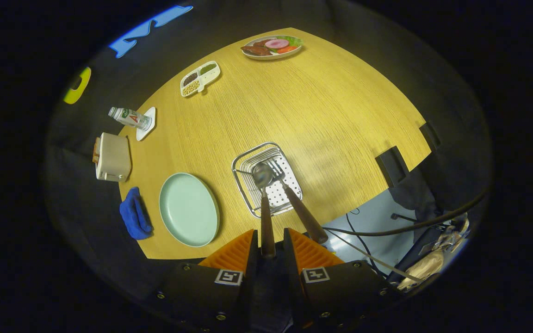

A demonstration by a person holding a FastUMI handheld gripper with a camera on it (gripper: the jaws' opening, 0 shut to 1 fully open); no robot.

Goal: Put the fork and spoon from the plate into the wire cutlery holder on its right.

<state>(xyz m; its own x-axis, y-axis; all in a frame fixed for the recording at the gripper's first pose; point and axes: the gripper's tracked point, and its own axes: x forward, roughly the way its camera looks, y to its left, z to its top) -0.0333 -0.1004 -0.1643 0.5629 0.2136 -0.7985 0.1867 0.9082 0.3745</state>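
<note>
Gripper [270, 243] fingers closed on spoon [263, 203] handle, bowl end hanging over wire holder [243, 163]. Fork [294, 199] already in holder, handle leaning out beside spoon. Plate [189, 209] bare, left of holder. Advice: keep spoon upright, lower bowl inside rim clear of fork, then open fingers.

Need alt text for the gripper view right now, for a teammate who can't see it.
The gripper is shut on the spoon handle, its bowl over the wire cutlery holder, where the fork already leans. Beside the holder on the wooden table, the plate lies bare.
</note>
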